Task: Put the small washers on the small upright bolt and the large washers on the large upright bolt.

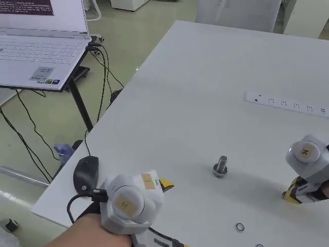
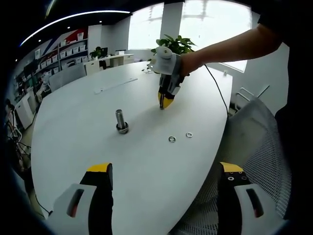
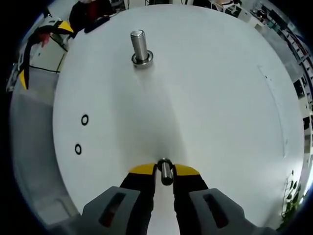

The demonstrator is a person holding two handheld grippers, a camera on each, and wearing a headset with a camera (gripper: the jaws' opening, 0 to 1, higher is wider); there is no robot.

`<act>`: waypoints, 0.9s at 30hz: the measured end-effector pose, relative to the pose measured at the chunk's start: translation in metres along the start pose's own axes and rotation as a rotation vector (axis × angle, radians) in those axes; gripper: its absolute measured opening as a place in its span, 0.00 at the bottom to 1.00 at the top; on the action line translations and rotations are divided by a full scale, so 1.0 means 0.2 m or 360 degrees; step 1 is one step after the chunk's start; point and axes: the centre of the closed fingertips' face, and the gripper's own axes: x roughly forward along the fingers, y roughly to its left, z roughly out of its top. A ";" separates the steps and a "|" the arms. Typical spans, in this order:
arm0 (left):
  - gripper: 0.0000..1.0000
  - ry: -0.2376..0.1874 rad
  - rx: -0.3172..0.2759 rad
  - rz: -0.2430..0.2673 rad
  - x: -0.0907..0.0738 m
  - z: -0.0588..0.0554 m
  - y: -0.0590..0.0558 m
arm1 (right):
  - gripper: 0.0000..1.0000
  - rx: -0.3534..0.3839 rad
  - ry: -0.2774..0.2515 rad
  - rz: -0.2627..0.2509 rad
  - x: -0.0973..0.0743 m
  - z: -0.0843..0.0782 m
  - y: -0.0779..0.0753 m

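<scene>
White table (image 1: 195,92) is carrying one large bolt (image 1: 220,166) standing mid-table and two washers (image 3: 84,119) lying near its edge; right gripper (image 2: 164,101) is clamping one small bolt (image 3: 166,174), left gripper (image 2: 164,171) is gaping wide.

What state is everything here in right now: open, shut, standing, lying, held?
Left tool: open, holding nothing.
Right tool: shut, gripping.
Gripped bolt: held between the right tool's jaws.
Standing bolt: upright on the table, free.
Washers: two, lying flat, loose.
Laptop: open, screen lit.
</scene>
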 end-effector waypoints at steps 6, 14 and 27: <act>0.89 -0.0016 -0.0017 0.0004 -0.01 0.01 0.00 | 0.19 -0.0013 -0.0006 -0.0009 -0.01 0.00 -0.01; 0.89 -0.0018 -0.0027 -0.0019 -0.01 0.01 -0.02 | 0.21 -0.0032 -0.0022 -0.0020 -0.04 0.00 -0.02; 0.87 0.0002 0.0032 -0.0023 -0.01 0.02 -0.03 | 0.26 -0.0051 -0.0114 -0.0048 -0.17 0.09 0.00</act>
